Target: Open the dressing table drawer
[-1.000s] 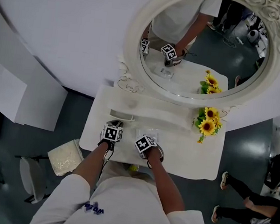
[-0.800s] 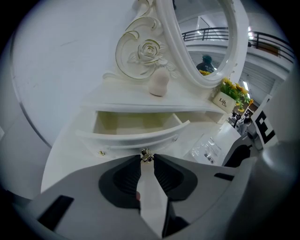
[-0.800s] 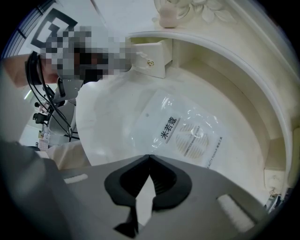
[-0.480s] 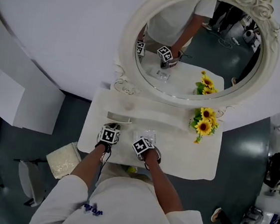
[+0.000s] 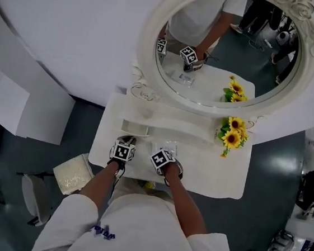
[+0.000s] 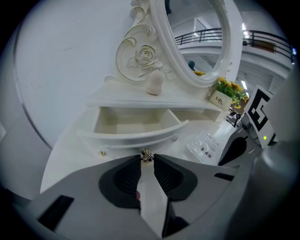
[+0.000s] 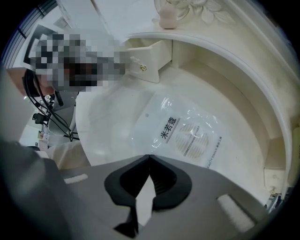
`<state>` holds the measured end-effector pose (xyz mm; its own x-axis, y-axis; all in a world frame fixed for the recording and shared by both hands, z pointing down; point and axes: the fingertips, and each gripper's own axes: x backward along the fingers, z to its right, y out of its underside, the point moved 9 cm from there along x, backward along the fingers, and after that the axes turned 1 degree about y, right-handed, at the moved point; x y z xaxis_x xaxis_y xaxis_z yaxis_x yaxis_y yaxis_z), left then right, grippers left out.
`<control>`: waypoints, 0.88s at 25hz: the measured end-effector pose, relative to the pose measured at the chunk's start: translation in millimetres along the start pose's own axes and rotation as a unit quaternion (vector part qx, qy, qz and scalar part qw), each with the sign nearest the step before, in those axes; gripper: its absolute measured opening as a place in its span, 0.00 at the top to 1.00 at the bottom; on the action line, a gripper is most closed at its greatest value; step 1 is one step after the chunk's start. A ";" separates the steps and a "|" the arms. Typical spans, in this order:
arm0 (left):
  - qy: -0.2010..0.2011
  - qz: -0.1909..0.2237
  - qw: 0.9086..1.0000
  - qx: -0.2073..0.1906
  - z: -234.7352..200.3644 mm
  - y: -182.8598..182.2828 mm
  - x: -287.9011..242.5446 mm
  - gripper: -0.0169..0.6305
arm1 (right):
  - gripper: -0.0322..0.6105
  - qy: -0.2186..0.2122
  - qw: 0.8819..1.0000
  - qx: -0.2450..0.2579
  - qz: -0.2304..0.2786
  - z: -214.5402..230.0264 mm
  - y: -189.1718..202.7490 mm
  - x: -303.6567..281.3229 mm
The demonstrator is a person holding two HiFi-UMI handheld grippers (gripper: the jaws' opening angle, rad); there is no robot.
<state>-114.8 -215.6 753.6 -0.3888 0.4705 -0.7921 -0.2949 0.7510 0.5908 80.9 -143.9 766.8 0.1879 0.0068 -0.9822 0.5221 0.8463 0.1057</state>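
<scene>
Nothing has shifted this past second: our left tongs (image 6: 146, 160) stay clamped on the brass knob (image 6: 146, 154) of the drawer (image 6: 136, 137), which already stands pulled out. Our right tongs (image 7: 149, 157) hang closed and empty over the clear sachet (image 7: 180, 133), so we judge the task all but done.

The drawer (image 6: 133, 137) is white with a curved front. It is pulled out and open, just below the mirror (image 6: 165, 37), and its plain white inside shows. A little gold knob (image 6: 146, 155) sticks out from the middle of its front.
</scene>
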 end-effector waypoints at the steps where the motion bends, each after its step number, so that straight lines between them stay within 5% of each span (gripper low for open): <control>1: 0.001 0.001 1.000 0.000 0.2 0.9 0.2 0.83 | 0.93 0.001 1.000 0.001 0.000 0.1 -0.2 -0.1; 22: 0.001 -0.001 1.000 0.003 3.8 11.6 7.3 0.83 | 0.93 0.009 1.000 0.008 0.003 -2.5 1.2 -1.1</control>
<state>-117.7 -201.7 754.1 -0.3891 0.4683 -0.7932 -0.2907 0.7547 0.5882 79.3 -141.5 767.5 0.1764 0.0210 -0.9841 0.5335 0.8382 0.1135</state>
